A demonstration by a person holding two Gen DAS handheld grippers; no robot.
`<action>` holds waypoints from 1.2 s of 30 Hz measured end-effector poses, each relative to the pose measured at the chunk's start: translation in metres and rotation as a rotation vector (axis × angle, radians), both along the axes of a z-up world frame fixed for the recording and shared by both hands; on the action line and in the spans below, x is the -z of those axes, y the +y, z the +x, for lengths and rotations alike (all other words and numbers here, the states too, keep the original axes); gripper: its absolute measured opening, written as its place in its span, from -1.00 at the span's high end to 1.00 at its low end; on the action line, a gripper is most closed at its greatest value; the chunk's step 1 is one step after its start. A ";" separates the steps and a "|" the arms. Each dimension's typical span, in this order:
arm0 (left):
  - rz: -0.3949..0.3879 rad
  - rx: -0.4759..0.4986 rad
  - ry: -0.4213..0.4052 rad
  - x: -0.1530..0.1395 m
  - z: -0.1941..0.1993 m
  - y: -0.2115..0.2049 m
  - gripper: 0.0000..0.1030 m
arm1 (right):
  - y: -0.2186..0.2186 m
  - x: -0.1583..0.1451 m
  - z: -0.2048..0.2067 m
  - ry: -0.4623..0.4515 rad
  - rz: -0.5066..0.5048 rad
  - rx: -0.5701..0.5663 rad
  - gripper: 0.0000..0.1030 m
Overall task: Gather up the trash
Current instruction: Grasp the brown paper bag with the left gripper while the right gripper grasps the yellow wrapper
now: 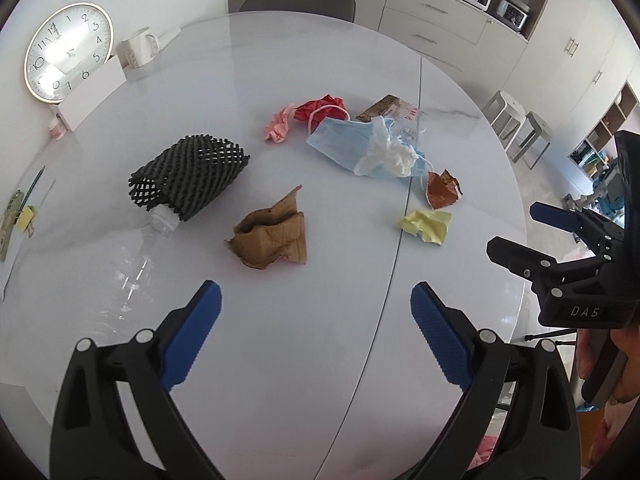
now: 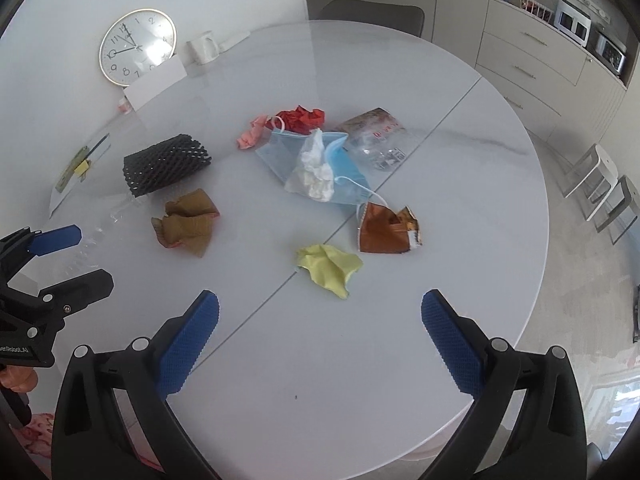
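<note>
Trash lies scattered on a round white table [image 1: 320, 340] [image 2: 460, 160]. A crumpled brown paper [image 1: 272, 236] [image 2: 186, 222] lies just ahead of my left gripper [image 1: 316, 300], which is open and empty above the table. A clear plastic bottle [image 1: 136, 260] lies with its neck in a black foam net [image 1: 188, 178] [image 2: 164, 164]. A yellow paper ball [image 1: 426, 226] [image 2: 330, 266] lies just ahead of my right gripper [image 2: 320, 308], open and empty. Farther off are a blue face mask [image 1: 340, 142] [image 2: 344, 168] with white tissue [image 2: 314, 168], a brown wrapper [image 2: 386, 230], red paper [image 1: 320, 106] and pink paper [image 1: 278, 124].
A round clock [image 1: 66, 52] [image 2: 138, 46], a white card and a mug [image 1: 138, 46] stand at the table's far left. Papers with a pencil [image 1: 24, 208] lie at the left edge. A clear printed bag [image 2: 372, 138] lies beyond the mask. A chair, cabinets and stools [image 2: 600, 184] surround the table.
</note>
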State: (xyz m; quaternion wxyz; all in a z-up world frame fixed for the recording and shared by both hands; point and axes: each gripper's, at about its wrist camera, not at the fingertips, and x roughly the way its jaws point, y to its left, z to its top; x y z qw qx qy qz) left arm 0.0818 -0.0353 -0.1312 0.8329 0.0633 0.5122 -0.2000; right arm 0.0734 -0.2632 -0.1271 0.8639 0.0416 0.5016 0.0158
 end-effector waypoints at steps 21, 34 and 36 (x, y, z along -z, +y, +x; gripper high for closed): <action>0.012 0.203 0.083 0.054 0.044 -0.008 -0.78 | -0.006 0.028 0.020 0.073 0.039 0.026 -0.95; 0.154 0.625 0.103 0.085 0.085 -0.028 -0.78 | -0.022 0.049 0.031 0.171 0.024 0.109 -0.95; 0.179 0.710 0.105 0.090 0.087 -0.029 -0.75 | -0.023 0.047 0.030 0.169 0.037 0.149 -0.95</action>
